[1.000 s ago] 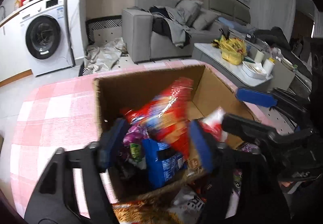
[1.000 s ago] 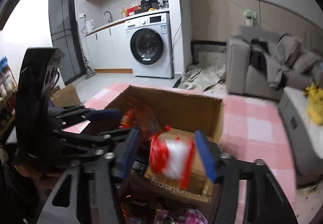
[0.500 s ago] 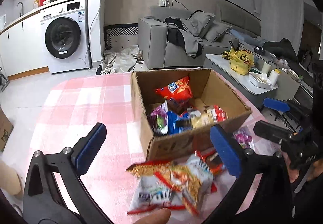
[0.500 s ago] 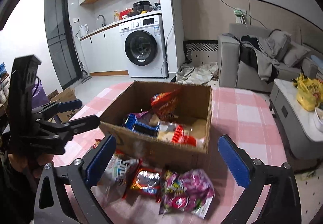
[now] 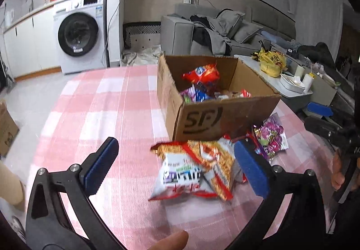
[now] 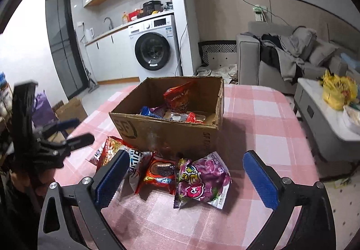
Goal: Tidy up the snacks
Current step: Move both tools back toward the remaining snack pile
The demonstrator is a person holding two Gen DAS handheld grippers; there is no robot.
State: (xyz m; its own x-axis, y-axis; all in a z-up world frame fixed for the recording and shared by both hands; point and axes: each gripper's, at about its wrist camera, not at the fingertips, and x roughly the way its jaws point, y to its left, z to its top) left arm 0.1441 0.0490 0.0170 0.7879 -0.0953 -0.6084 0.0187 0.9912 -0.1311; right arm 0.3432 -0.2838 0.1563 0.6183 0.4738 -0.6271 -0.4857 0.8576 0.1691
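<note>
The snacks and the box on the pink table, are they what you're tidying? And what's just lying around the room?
For the job:
- cardboard box
- purple sweet bag
- cookie packet
- white and orange snack bags
- left tongs and right tongs, both open

Just lying about:
- washing machine
- sofa with clothes
- yellow bag

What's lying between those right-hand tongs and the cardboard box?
In the right wrist view, a purple snack bag and a red cookie packet lie between the right tongs and the cardboard box.

Snack packets [image 6: 200, 180] lie before the half-filled (open) cardboard box [image 6: 166, 132].
</note>
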